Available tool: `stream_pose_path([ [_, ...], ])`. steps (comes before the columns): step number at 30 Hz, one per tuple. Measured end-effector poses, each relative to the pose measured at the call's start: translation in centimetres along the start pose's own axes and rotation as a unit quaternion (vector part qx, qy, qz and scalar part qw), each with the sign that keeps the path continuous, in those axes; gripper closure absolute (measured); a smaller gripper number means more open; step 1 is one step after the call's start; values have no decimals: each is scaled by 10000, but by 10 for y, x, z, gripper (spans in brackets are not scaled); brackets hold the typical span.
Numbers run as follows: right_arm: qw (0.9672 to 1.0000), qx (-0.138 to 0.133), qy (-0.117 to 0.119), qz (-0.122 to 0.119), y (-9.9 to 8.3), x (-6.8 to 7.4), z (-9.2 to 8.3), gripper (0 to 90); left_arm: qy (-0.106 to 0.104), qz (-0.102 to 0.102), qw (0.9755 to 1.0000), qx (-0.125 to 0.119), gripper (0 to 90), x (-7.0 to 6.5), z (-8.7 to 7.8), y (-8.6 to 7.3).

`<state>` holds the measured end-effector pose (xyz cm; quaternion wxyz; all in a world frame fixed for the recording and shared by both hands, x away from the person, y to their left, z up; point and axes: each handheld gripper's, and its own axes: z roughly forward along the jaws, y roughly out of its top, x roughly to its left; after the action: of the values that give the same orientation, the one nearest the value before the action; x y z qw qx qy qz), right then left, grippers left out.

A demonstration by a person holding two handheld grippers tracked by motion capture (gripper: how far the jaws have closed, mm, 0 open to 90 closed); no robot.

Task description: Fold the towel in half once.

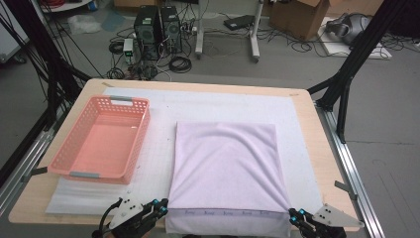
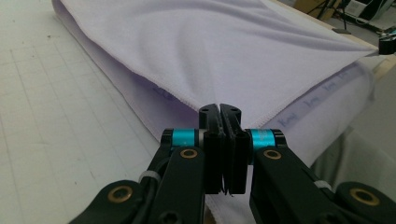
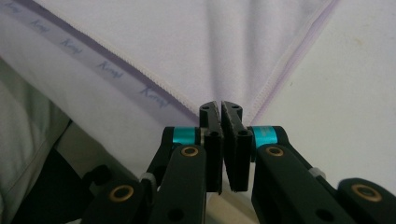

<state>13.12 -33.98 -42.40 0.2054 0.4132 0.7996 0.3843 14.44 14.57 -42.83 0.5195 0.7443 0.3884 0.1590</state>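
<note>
Jaws of our left gripper (image 1: 159,204) and right gripper (image 1: 295,215) were clamped on the near corners of the lilac towel (image 1: 228,163) (folded, beside the pink basket (image 1: 101,139)).

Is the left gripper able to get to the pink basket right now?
Probably not yet. The left gripper has its jaws shut on a corner of the lilac towel. The pink basket sits nearby with bare mat between, so it would have to let go first.
</note>
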Motion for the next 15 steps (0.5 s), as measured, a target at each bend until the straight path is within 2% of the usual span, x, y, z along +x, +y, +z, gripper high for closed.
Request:
stream_pose_path([
  [10, 10000, 27, 69, 59, -13, 15, -21, 874, -127, -10, 9999, 66, 878, -19, -23, -17],
  [14, 9998, 118, 127, 109, -20, 19, -27, 874, -274, 0, 9994, 207, 873, -18, -23, -22],
  [15, 9996, 221, 153, 124, -21, 18, -23, 857, -269, -3, 9994, 238, 750, -15, -20, -23],
])
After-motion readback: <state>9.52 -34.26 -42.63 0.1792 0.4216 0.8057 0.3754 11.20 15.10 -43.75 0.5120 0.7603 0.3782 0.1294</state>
